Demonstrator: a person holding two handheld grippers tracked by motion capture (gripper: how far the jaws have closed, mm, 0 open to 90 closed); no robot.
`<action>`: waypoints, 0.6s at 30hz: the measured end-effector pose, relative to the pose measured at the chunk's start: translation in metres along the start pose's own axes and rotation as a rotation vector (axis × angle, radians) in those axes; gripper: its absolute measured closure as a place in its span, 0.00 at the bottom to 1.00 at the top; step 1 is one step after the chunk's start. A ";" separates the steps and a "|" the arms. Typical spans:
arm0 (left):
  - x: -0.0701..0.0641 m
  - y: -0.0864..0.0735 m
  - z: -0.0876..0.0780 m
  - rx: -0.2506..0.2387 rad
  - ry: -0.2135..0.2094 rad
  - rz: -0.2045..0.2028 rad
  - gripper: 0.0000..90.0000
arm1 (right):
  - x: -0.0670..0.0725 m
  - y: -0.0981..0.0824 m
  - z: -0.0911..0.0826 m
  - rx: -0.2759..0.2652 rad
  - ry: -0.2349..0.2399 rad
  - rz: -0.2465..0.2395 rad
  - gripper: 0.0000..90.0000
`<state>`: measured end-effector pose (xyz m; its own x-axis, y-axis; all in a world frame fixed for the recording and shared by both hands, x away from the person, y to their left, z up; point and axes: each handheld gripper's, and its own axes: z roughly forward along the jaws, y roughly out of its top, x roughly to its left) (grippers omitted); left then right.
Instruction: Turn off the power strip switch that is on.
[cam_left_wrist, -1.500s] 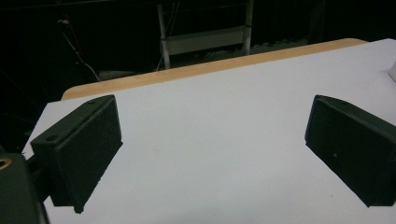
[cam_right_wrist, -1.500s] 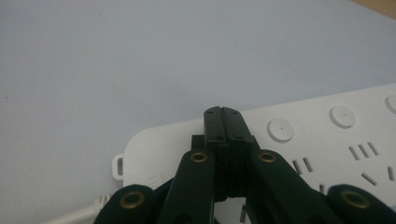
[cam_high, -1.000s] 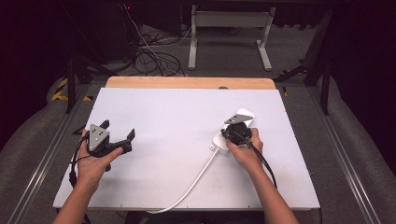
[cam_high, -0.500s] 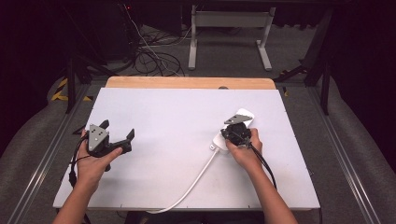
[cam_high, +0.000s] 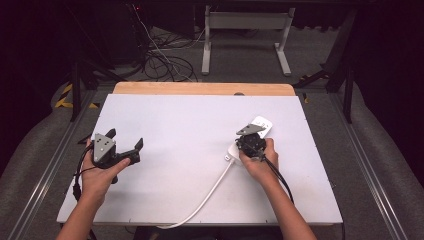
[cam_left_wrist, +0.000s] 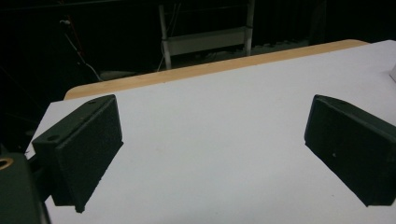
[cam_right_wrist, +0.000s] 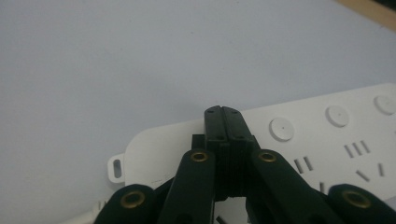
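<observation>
Right gripper (cam_right_wrist: 223, 112) fingers pressed together, empty, tips over the power strip (cam_right_wrist: 299, 140) near its cord end, round button (cam_right_wrist: 281, 128) just beside them; likely closed to poke a switch. Left gripper (cam_high: 124, 148) fingers spread wide, idle above bare desk (cam_left_wrist: 210, 140).

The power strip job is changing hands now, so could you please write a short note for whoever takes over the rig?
Right hand-held gripper: jaws shut together, empty, tips over the cord end of the white power strip; contact cannot be told.
Left hand-held gripper: jaws wide open, empty, held over the left of the white table.
Power strip lies flat at the table's right, round buttons facing up; its white cord trails to the near edge.
Done: nothing visibly plugged in.
Left: probably pressing a button or repositioning the strip; confirm first.
</observation>
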<state>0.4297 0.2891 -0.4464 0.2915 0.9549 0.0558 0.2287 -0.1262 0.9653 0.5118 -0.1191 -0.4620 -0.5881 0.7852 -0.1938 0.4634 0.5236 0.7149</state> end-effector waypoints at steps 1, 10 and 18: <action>0.000 0.000 0.000 -0.001 0.002 0.002 0.05 | 0.000 0.000 0.000 0.000 0.000 0.000 1.00; 0.002 -0.001 -0.001 0.000 0.004 -0.006 0.05 | 0.003 0.001 0.000 0.002 -0.022 -0.007 1.00; 0.001 -0.001 0.000 0.003 0.000 -0.004 0.05 | 0.002 0.001 0.000 0.002 -0.019 -0.006 1.00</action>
<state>0.4296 0.2904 -0.4474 0.2901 0.9556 0.0516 0.2332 -0.1229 0.9646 0.5114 -0.1169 -0.4617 -0.5779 0.7884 -0.2107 0.4616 0.5287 0.7123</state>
